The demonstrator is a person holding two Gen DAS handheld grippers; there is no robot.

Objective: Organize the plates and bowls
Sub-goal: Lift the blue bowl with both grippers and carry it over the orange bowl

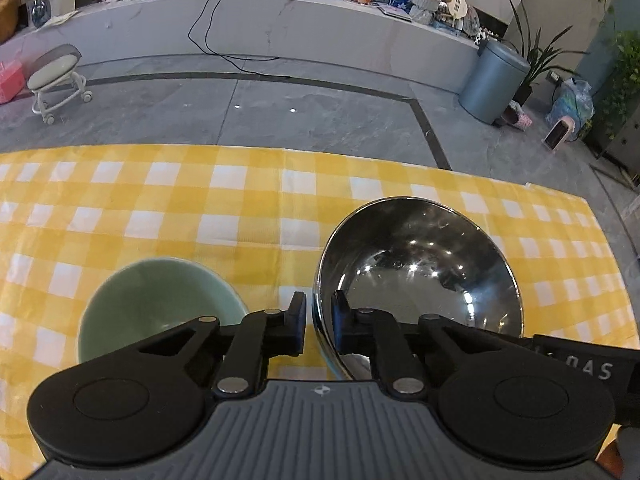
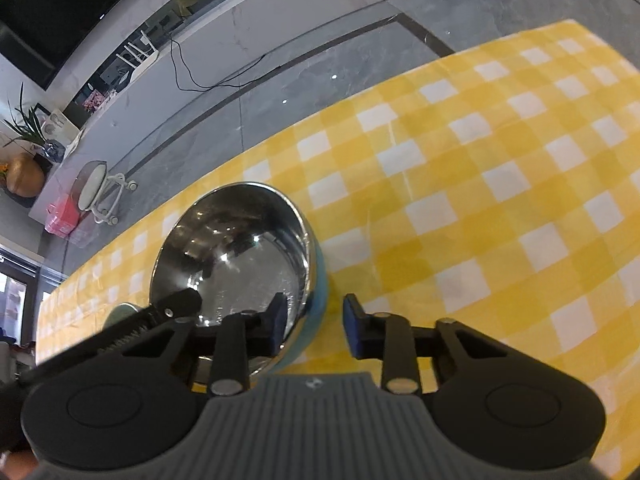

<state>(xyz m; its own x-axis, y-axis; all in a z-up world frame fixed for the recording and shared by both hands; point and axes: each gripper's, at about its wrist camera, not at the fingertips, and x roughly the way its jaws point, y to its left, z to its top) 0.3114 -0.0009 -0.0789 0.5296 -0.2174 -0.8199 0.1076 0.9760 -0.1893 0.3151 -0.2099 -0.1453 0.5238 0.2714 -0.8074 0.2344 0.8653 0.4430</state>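
A steel bowl with a blue outer wall sits on the yellow checked tablecloth. My left gripper straddles its near-left rim, one finger inside and one outside, closed narrowly on the rim. A pale green bowl stands just left of it. In the right wrist view the steel bowl lies left of centre. My right gripper straddles its right rim with a wider gap and does not clamp it. The left gripper's finger shows at that bowl's left rim, with the green bowl behind it.
The table's far edge drops to a grey tiled floor. A small wheeled stool and a grey bin stand on the floor. The cloth stretches to the right of the bowl.
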